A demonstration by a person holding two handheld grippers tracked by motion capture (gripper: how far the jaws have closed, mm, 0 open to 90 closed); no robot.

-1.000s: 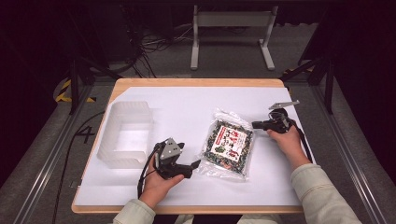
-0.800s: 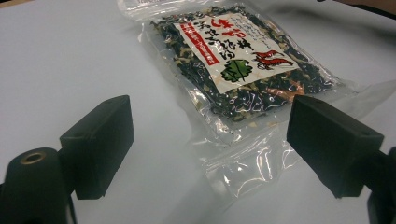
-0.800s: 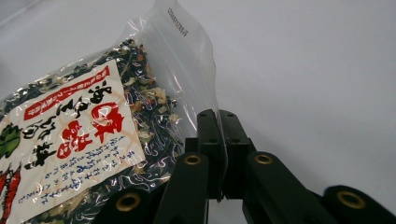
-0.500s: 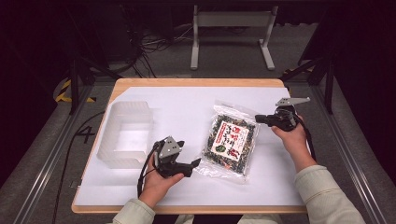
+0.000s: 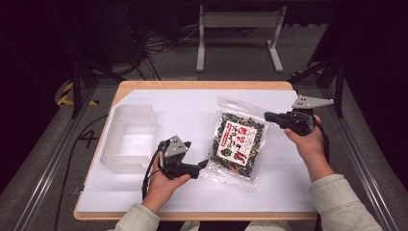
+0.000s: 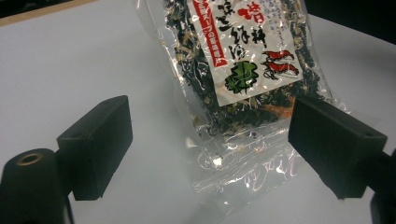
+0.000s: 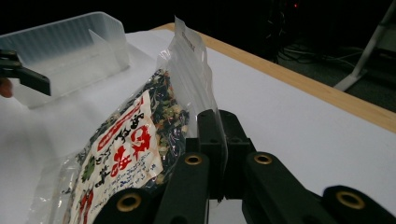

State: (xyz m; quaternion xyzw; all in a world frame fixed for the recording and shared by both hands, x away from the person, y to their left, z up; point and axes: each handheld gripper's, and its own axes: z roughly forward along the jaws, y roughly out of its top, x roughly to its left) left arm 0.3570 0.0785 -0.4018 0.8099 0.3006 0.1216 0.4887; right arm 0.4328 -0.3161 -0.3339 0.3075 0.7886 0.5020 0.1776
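On the counter (image 5: 192, 108) we see the right gripper (image 7: 219, 140) pinching the seaweed packet (image 5: 239, 139) by its edge, while the left gripper (image 6: 210, 140) stands spread near its lower end.

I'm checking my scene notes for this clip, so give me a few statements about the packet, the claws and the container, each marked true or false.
1. The right claw is shut on the edge of the clear packet of dried food. True.
2. The left claw is clamped on the packet. False: its jaws stand wide open, with the packet's clear end lying between them.
3. The translucent plastic container holds the packet. False: it is empty, and the packet lies beside it on the white table surface.
4. The packet bears a white label with red lettering. True.
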